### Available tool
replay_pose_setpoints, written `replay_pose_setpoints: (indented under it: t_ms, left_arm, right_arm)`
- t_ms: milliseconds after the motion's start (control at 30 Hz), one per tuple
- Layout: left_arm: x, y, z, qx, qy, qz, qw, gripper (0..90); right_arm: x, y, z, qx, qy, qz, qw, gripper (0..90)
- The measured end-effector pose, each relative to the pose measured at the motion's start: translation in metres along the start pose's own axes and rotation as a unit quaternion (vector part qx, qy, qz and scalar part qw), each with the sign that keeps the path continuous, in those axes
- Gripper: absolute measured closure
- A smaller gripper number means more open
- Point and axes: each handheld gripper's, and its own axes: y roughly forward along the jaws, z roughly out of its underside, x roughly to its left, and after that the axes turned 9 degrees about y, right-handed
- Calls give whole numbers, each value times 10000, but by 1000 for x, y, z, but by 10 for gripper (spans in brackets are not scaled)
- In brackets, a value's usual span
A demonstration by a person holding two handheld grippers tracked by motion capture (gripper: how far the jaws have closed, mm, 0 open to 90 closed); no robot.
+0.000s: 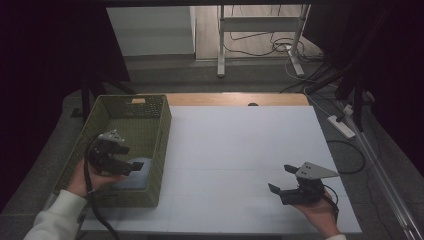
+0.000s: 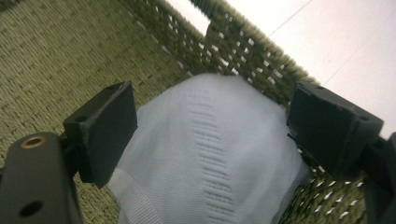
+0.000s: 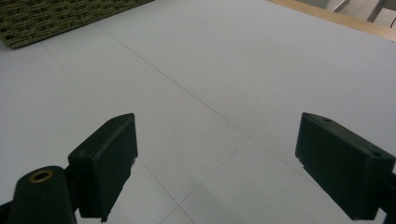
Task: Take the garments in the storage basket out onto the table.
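A: What is the left gripper [image 1: 119, 159] doing?

B: It is hanging inside the green woven basket [image 1: 150, 106] with its jaws standing wide apart, gripping nothing. A pale blue cloth [image 2: 210, 154] is lying bunched right between them and slightly beyond, pressing against the basket wall on the far side of the jaws.

A: How is that cloth going to handle?

B: I am judging it soft, light and floppy, a thin knit that is going to sag and trail once lifted. The raised hump in the middle, where the ribbed line is running between the jaws, is looking like the best place to pinch, since a thick fold should hold better than a thin edge.

A: And the right gripper [image 1: 284, 182]?

B: It is hovering over the white counter [image 1: 240, 150], well apart from the basket, jaws also spread open and holding nothing. Bare counter is lying ahead of its jaws.
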Motion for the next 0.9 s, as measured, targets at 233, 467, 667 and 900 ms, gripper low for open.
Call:
replay_pose_setpoints:
  t_ms: [233, 467, 667, 900]
  left_arm:
    - [3, 11, -2, 268, 22, 119, 9996, 155]
    - [4, 21, -2, 566, 99, 264, 9980, 139]
    - [6, 27, -1, 720, 90, 350, 9968, 122]
    - [7, 33, -3, 937, 154, 496, 9942, 95]
  right_arm:
    - [2, 0, -2, -48, -7, -31, 10000, 130]
    - [1, 0, 0, -10, 1, -22, 10000, 130]
    - [1, 1, 0, 12, -23, -10, 10000, 130]
    - [1, 1, 0, 28, -16, 0, 10000, 130]
